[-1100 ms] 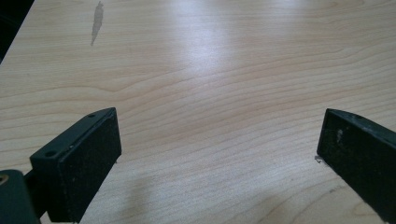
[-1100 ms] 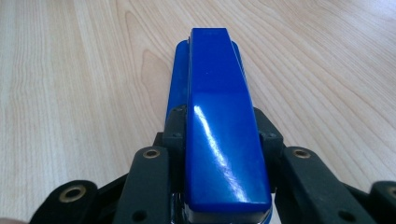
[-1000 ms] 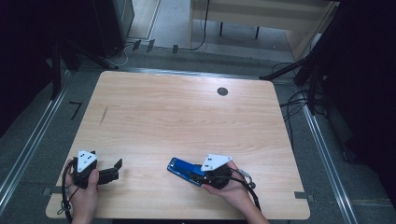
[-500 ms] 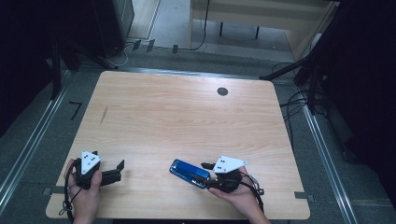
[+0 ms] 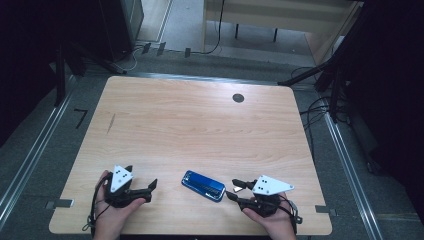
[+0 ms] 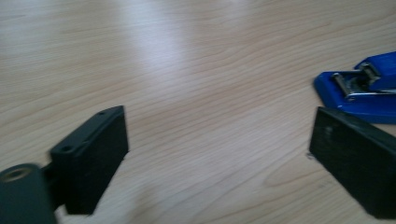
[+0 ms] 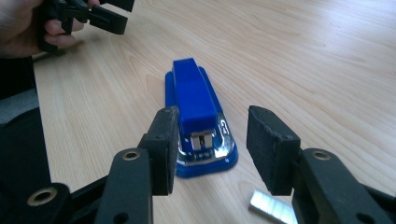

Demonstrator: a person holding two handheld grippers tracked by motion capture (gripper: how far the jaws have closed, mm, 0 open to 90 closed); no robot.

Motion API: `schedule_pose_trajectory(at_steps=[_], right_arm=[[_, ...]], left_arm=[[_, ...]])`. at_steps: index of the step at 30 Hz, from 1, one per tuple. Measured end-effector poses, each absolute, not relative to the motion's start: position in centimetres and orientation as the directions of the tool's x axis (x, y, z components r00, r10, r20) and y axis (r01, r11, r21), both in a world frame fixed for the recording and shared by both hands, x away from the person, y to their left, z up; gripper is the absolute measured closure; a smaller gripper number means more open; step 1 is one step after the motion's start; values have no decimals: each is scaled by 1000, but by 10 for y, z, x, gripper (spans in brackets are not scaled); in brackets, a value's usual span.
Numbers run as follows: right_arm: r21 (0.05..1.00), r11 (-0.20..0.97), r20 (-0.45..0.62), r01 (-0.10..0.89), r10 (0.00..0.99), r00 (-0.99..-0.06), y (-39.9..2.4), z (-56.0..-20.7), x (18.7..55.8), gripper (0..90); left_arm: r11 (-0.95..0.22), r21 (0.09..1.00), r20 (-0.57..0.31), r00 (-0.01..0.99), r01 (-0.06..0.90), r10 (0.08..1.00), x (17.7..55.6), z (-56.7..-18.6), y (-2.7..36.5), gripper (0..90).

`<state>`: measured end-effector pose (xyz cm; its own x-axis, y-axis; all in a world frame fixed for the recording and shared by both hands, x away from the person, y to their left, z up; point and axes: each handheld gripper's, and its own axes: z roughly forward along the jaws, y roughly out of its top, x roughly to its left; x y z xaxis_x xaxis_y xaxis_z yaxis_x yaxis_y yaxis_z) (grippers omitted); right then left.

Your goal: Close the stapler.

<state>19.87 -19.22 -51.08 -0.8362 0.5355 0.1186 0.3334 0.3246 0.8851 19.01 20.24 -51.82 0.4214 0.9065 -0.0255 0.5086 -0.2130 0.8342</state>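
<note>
A blue stapler [image 5: 202, 185] lies flat near the table's front edge, between my two grippers. My right gripper [image 5: 232, 189] sits just right of it, jaws pointing left. In the right gripper view the stapler's [image 7: 198, 112] metal-nosed end lies just ahead of the right gripper [image 7: 212, 140]. The pads do not touch it, and the jaws have just been closing a little. My left gripper [image 5: 145, 187] is off to the stapler's left, open wide on bare wood [image 6: 219, 154]. Its jaws have just closed slightly. The stapler [image 6: 364, 88] shows at the far right of the left gripper view.
A short silver strip of staples [image 7: 273, 207] lies on the wood beside the right gripper's jaw. The wooden table [image 5: 200, 120] has a round black cable hole [image 5: 238, 98] at the back right. Cables and dark stands surround the table.
Both hands have moved to the right. The right gripper has backed away from the stapler's end, leaving a gap. The stapler has stayed in about the same place.
</note>
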Motion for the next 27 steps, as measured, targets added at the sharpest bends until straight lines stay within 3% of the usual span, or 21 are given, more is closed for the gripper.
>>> schedule_pose_trajectory(at_steps=[3,6,8,10,12,13,14,15,18,19,27], right_arm=[[884,317,120,344,558,-822,-195,-513,197,594],[886,288,128,362,600,-790,-198,-513,195,626],[888,256,167,381,592,-789,-201,-514,195,696],[887,256,170,384,592,-788,-201,-514,194,708],[879,264,174,396,597,-783,-200,-516,193,783],[879,264,174,396,597,-783,-200,-516,193,783],[875,269,178,402,592,-786,-198,-516,193,819],[875,269,178,402,592,-786,-198,-516,193,819],[862,280,196,422,582,-789,-194,-517,193,873],[854,292,202,431,577,-791,-190,-519,193,900],[828,335,188,450,589,-786,-183,-526,193,900]], left_arm=[[-223,829,-41,454,513,890,190,-518,192,172],[-223,835,-53,478,503,877,189,-519,176,308],[-228,843,-53,497,488,866,187,-518,164,403],[-229,843,-62,511,487,858,187,-519,159,433],[-244,842,-73,550,481,832,185,-520,151,596],[-250,839,-80,565,483,821,185,-521,148,596],[-252,837,-91,577,486,811,185,-522,145,684],[-255,828,-104,583,500,806,185,-522,141,684],[-271,806,-145,619,526,771,187,-524,134,811],[-318,804,-121,662,502,740,187,-525,129,867],[-371,792,-108,709,485,697,189,-528,107,900]])
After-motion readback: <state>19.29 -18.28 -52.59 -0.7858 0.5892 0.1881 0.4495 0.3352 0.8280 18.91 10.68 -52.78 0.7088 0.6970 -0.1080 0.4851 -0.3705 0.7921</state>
